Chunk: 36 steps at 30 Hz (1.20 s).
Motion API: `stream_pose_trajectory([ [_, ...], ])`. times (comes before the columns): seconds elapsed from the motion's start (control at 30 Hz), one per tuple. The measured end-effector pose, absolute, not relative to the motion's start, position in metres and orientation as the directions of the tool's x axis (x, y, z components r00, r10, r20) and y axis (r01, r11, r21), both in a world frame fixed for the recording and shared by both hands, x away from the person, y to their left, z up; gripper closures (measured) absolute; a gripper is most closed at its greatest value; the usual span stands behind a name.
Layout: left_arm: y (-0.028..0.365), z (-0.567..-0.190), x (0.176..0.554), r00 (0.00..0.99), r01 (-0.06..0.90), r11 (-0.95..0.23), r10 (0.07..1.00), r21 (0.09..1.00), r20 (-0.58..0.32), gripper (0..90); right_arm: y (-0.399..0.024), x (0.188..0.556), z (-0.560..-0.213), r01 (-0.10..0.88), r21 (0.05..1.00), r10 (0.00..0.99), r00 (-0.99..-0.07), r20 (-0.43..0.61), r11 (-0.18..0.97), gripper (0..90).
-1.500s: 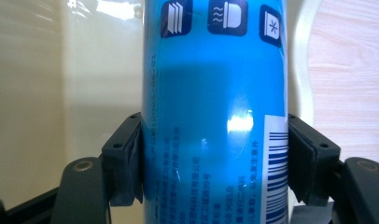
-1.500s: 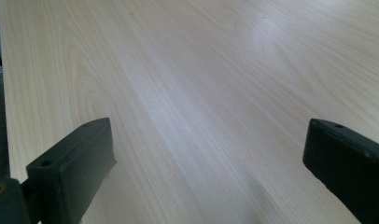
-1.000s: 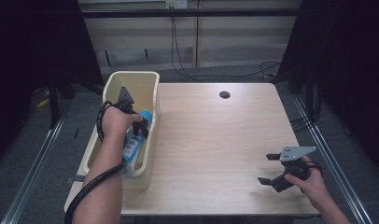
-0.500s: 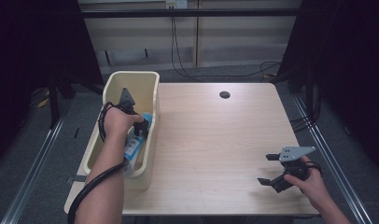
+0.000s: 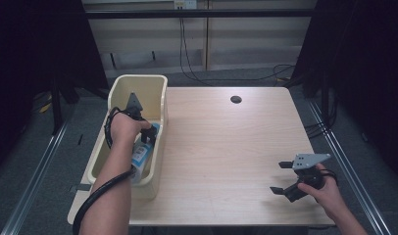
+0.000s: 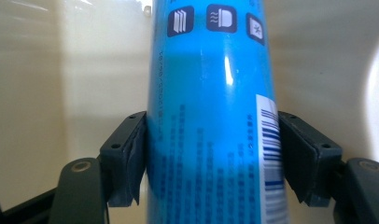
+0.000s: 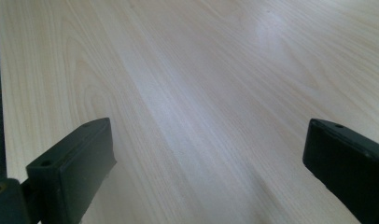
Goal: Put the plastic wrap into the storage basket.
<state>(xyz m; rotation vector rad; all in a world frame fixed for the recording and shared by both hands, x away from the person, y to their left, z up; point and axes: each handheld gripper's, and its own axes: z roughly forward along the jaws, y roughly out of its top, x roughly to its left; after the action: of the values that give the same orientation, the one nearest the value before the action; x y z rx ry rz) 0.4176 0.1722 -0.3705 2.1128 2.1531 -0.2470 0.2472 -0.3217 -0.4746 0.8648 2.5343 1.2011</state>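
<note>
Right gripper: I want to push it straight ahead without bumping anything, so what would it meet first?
Probably nothing. The right gripper is open, pointing left across the bare wooden table; the way looks free, though the cream bin stands farther along.

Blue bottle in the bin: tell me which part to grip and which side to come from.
Grip the blue bottle across its round body, mid-length, coming from above through the open top of the bin. It lies lengthwise between the bin's walls, so the ends and sides are hemmed in. The left gripper already has it this way, with its jaws set against opposite sides of the body.
</note>
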Motion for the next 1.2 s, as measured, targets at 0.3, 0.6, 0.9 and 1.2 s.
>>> stream_pose_trajectory([
  [0.3,0.174,-0.361,0.418,-0.009,1.0,0.009,0.979,-0.002,-0.205,31.1,-0.322,0.248,-0.475,0.42,0.759,0.587,-0.807,0.062,0.497,1.8],
  [0.6,0.173,-0.331,0.414,0.016,0.997,0.0,0.977,0.071,-0.215,28.8,-0.323,0.247,-0.473,0.418,0.764,0.589,-0.806,0.061,0.492,1.8],
  [0.9,0.168,-0.297,0.407,0.08,0.986,-0.038,0.962,0.163,-0.262,21.1,-0.322,0.245,-0.472,0.414,0.764,0.59,-0.805,0.054,0.495,1.8],
  [1.2,0.152,-0.284,0.4,0.149,0.974,-0.089,0.946,0.21,-0.288,16.0,-0.323,0.244,-0.471,0.416,0.769,0.594,-0.802,0.059,0.485,1.8],
])
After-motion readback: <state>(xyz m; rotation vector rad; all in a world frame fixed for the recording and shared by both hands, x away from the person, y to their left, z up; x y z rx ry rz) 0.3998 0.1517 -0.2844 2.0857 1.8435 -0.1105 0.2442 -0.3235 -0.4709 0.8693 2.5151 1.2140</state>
